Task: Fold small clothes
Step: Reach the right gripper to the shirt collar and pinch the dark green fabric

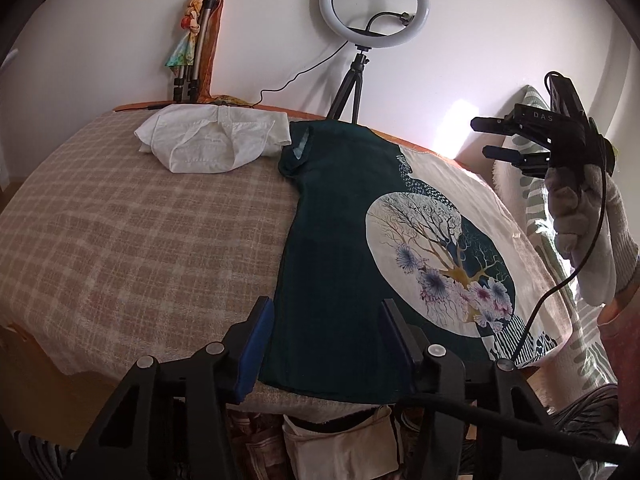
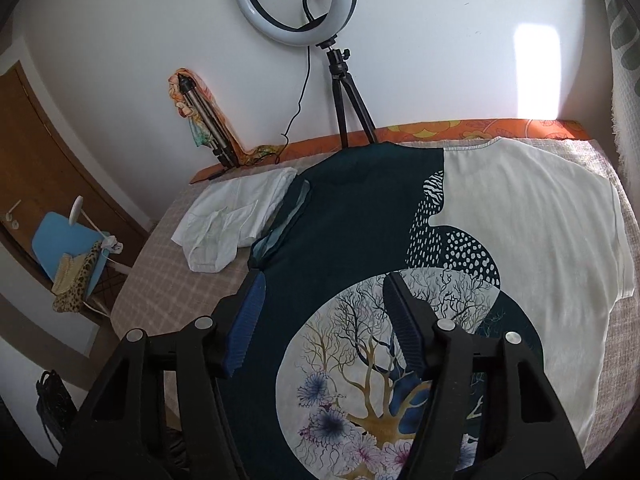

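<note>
Checked beige cloth, coarse and slightly nubbly, covered the bed (image 1: 120,240), and on it the shirt (image 1: 332,240) was spread flat, front up, its hem toward the near edge. Dark green jersey made up one half of it and cream the other, with a round tree-and-flower print (image 2: 380,380) across the middle. It was judged light, limp and thin, likely to sag and crease if lifted by one point; hold would best be taken at two matching places, such as a shoulder seam and the hem on one side. A white garment (image 1: 212,140), already folded and rumpled, lay just beside the green sleeve. The left gripper (image 1: 324,340) was held wide above the hem, gripping nothing. The right gripper (image 2: 324,320) was likewise spread wide over the print, empty. Ribbed blue pads (image 2: 248,320) lined the fingers.
</note>
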`<state>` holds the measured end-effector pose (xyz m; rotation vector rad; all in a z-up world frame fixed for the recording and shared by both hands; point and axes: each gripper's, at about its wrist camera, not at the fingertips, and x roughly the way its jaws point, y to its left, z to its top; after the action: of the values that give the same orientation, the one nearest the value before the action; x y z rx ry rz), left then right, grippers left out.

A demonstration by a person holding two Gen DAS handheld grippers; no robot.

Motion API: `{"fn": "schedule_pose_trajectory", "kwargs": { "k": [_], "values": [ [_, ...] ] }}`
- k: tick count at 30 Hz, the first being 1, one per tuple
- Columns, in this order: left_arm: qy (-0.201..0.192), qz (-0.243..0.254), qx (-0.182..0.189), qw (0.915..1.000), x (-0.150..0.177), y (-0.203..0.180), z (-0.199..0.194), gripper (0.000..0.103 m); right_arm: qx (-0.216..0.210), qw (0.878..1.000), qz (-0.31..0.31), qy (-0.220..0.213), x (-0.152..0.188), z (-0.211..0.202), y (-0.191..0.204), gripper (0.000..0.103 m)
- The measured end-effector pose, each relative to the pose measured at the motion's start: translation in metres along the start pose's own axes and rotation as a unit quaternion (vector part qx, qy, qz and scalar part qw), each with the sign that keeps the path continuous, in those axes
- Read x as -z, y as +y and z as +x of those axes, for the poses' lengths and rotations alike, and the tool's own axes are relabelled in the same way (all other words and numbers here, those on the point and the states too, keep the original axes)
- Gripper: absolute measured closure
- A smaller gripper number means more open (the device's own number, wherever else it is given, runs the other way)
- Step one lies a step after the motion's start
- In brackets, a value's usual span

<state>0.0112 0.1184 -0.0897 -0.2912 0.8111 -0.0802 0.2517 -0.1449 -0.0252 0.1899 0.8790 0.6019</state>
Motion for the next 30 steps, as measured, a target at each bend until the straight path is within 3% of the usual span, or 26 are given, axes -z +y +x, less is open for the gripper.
{"fn": "schedule_pose_trajectory", "kwargs": {
  "k": [7,15,21,25,30],
  "values": [
    [0.027,-0.012,0.014,0.9995,0.002,0.014,0.024,0.055,-0.032,0.998,0.005,0.047,-0.045,0.087,0.019,0.047],
    [0.051,-0.027,0.027,0.9979,0.000,0.028,0.048,0.060,-0.032,0.995,0.012,0.090,-0.072,0.173,0.026,0.054],
    [0.068,-0.045,0.042,0.9958,-0.001,0.033,0.070,0.065,-0.027,0.994,0.012,0.106,-0.086,0.223,0.027,0.055],
    [0.075,-0.068,0.070,0.9923,0.001,0.033,0.078,0.071,-0.028,0.993,0.022,0.111,-0.095,0.254,0.024,0.055],
    [0.082,-0.066,0.080,0.9913,0.000,0.027,0.087,0.080,-0.013,0.993,0.032,0.112,-0.107,0.290,0.021,0.055]
  ]
}}
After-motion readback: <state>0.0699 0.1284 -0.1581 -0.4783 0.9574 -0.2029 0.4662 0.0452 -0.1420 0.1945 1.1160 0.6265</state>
